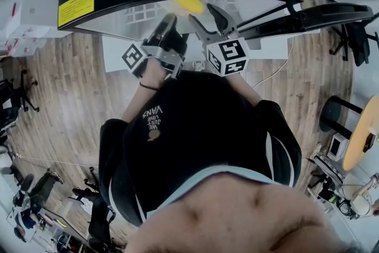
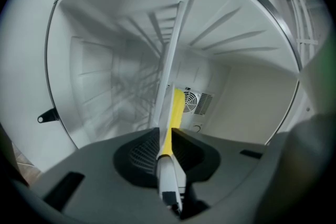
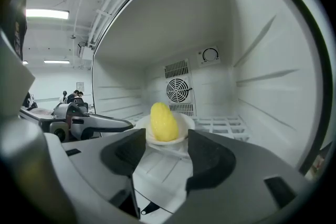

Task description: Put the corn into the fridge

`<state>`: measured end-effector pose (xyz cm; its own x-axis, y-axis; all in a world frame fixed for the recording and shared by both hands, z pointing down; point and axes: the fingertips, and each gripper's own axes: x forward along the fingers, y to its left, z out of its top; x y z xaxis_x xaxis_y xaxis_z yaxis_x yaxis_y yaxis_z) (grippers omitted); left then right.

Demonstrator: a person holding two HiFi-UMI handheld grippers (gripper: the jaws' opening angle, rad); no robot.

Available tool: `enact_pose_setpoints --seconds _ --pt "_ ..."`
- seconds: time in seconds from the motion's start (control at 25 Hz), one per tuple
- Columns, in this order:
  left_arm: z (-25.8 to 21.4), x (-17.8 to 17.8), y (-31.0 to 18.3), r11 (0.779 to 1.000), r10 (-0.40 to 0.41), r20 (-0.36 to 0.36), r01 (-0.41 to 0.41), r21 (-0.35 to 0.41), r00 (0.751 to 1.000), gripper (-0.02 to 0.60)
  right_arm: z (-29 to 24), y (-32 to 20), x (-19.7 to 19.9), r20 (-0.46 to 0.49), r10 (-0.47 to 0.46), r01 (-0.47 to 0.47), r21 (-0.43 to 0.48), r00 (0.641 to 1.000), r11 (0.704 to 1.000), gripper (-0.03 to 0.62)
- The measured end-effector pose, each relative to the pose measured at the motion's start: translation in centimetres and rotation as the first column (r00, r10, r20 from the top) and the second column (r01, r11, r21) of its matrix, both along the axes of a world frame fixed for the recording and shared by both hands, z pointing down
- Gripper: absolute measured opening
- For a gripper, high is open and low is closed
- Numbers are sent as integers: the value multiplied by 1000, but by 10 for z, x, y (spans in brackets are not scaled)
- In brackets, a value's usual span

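Corn [image 3: 164, 121] lies on a white plate [image 3: 181, 135] inside the fridge [image 3: 262, 60], above its wire shelf [image 3: 226, 126] and in front of the round fan vent [image 3: 177, 89]; the left gripper [image 2: 167, 135] has its jaws pinched tight on the plate's rim; the right gripper [image 3: 165, 147] hangs just before the plate, jaws wide apart, holding nothing.
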<state>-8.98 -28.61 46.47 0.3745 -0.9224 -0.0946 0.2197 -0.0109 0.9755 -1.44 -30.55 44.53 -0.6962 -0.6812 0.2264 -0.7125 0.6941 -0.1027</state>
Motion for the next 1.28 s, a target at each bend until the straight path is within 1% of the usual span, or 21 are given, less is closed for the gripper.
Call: enact_pose_setpoints --seconds 0.76,1.12,1.28 --pt "6 -5 3 1000 -6 21 6 -1 1000 57 3 -12 -5 -18 -11 11 -1 1000 1000 242" --pt "-3 -10 4 999 11 73 -14 49 997 57 3 -11 -7 -43 -1 1 1 999 1000 242" --pt "-7 -11 5 997 26 99 -33 71 995 57 -2 -8 -4 -33 21 -21 5 999 1000 242"
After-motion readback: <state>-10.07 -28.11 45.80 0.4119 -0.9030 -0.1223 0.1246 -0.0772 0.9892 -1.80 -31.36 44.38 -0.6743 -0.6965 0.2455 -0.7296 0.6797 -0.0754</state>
